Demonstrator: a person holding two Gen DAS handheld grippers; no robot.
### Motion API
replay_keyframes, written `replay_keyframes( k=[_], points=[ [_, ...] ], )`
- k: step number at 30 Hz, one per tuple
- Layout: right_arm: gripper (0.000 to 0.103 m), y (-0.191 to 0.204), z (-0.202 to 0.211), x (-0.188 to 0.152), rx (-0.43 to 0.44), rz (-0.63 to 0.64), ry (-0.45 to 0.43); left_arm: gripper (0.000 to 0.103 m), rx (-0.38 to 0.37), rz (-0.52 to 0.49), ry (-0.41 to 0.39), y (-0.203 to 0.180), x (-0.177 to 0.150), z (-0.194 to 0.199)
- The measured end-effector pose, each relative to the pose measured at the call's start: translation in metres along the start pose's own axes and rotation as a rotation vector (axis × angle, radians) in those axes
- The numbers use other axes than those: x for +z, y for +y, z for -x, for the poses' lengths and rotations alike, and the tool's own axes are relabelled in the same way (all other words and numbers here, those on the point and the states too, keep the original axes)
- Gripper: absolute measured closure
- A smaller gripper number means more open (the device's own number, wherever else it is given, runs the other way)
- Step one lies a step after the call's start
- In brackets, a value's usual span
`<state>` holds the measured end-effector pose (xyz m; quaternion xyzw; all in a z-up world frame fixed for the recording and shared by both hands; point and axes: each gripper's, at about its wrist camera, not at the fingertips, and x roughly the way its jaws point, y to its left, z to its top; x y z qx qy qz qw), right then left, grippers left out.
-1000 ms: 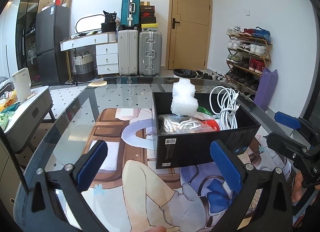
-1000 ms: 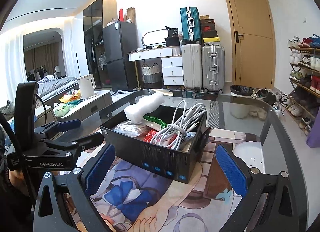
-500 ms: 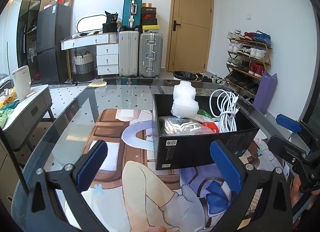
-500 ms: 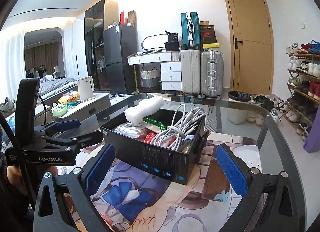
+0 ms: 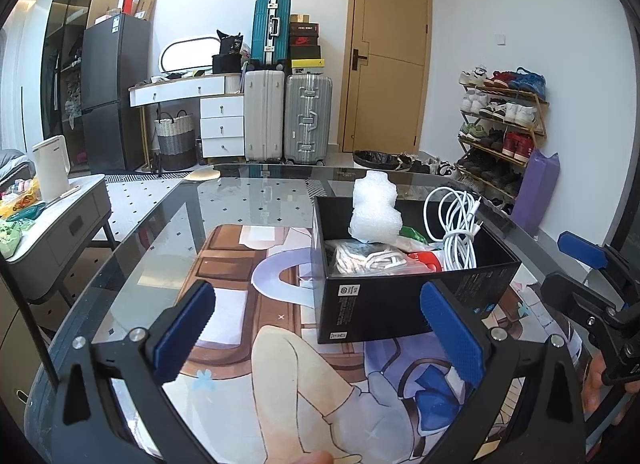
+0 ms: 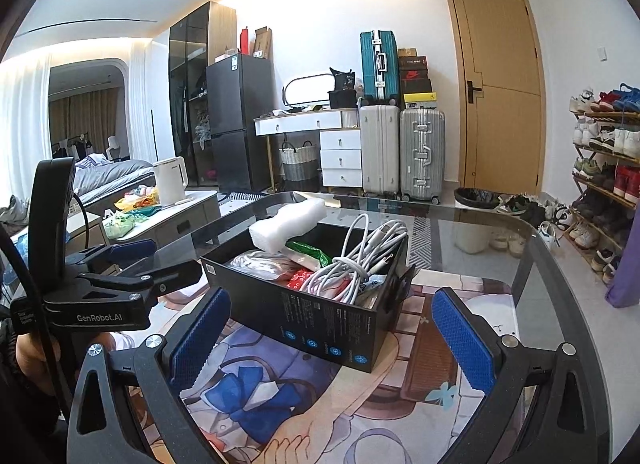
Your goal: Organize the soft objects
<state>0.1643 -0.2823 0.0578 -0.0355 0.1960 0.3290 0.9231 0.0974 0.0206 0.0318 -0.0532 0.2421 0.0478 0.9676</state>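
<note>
Left wrist view: both claws, left claw (image 5: 320, 328) and right claw (image 6: 330, 336), spread and empty; box (image 5: 400, 296) ahead already holds foam (image 5: 374, 216) and cable (image 5: 456, 228); little apparently remains.

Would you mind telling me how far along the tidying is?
Looks nearly done: the foam, cables and packets sit in the black box. Nothing is in hand: the left gripper and right gripper are open and empty. No loose items show on the mat.

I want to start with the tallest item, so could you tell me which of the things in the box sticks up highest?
The white foam piece at the back of the black box: it rises above the cable bundle, and the bagged items lie low.
</note>
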Motion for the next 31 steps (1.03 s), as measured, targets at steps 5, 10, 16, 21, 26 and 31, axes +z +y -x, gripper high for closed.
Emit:
replay_keyframes(
  k=[5,10,16,21,26,31],
  points=[
    [0.001,-0.0006,0.0015,0.0001,0.003,-0.001,-0.009,0.000,0.001,0.006,-0.003,0.0001,0.0004,-0.0006],
    [0.001,0.0000,0.0015,0.0001,0.005,-0.001,-0.010,0.000,0.003,0.008,-0.007,0.0005,0.0002,-0.0002],
    [0.001,0.0006,0.0011,0.0003,0.006,0.001,-0.010,0.000,0.014,0.007,-0.014,0.0014,-0.0008,0.0014],
    [0.001,0.0011,0.0009,0.0002,0.005,0.002,-0.010,0.000,0.014,0.008,-0.015,0.0012,-0.0007,0.0014],
    [0.001,0.0009,0.0014,-0.0002,0.006,0.001,-0.010,0.000,0.013,0.004,-0.018,0.0010,-0.0005,0.0015],
    [0.001,0.0013,0.0010,-0.0002,0.005,0.002,-0.011,0.000,0.014,0.004,-0.026,0.0018,0.0002,0.0030]
  ],
)
